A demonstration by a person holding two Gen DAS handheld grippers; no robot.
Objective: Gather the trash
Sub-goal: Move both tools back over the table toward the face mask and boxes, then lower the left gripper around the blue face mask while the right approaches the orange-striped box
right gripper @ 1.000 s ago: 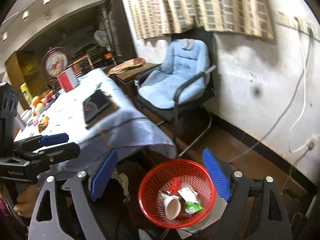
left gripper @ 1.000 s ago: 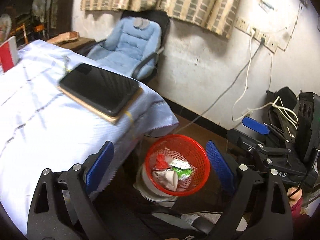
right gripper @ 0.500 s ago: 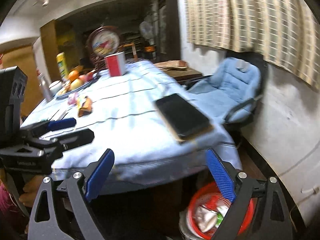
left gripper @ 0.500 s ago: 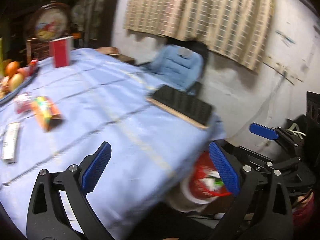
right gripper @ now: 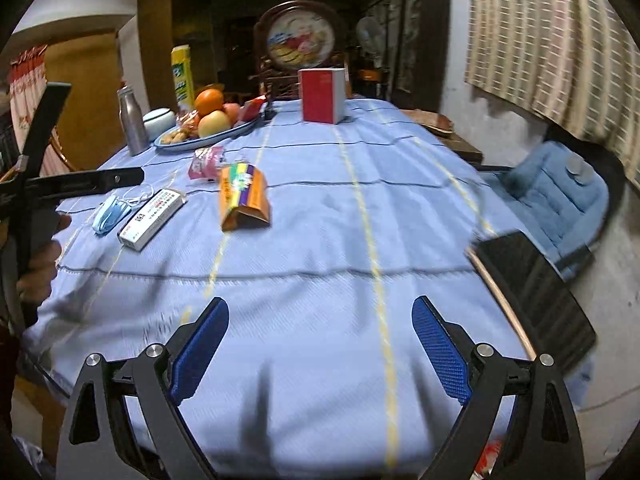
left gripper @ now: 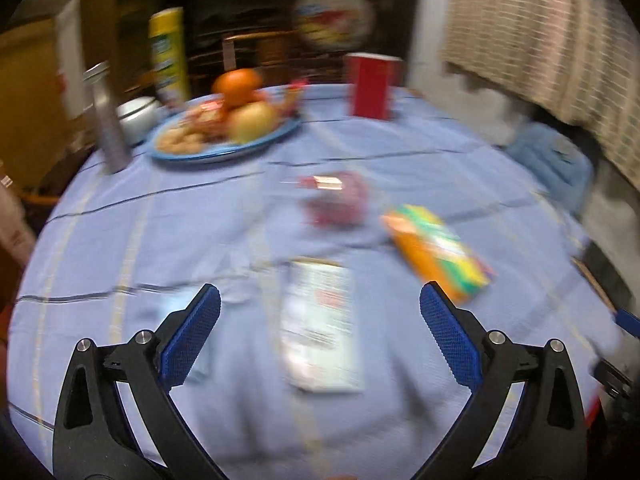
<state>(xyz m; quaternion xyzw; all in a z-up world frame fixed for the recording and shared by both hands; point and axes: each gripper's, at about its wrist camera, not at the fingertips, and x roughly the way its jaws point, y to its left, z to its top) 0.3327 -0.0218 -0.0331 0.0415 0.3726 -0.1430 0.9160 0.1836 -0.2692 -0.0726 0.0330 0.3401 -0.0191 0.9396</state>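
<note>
Trash lies on the blue tablecloth [right gripper: 340,240]: a white flat box [left gripper: 320,344] [right gripper: 154,218], an orange carton [left gripper: 436,252] [right gripper: 244,196], a pink wrapper [left gripper: 336,204] [right gripper: 208,162] and a blue face mask [right gripper: 108,214]. My left gripper [left gripper: 320,298] hovers over the white box. Its jaws are opening, and the box shows between them without touching the pads. My right gripper [right gripper: 320,312] is open above bare cloth near the table's edge, holding nothing. A sliver of the red basket [right gripper: 490,450] shows below the table.
A fruit plate [right gripper: 172,144], a metal bottle [right gripper: 132,120], a yellow can [right gripper: 182,76] and a red box [right gripper: 322,96] stand at the far end. A black tablet on a board [right gripper: 532,292] lies at the right edge. A blue chair [right gripper: 560,192] stands beyond it.
Both views have swung up from the red basket on the floor to the tabletop. The basket has dropped almost out of sight. The left gripper now hangs over the white box.
</note>
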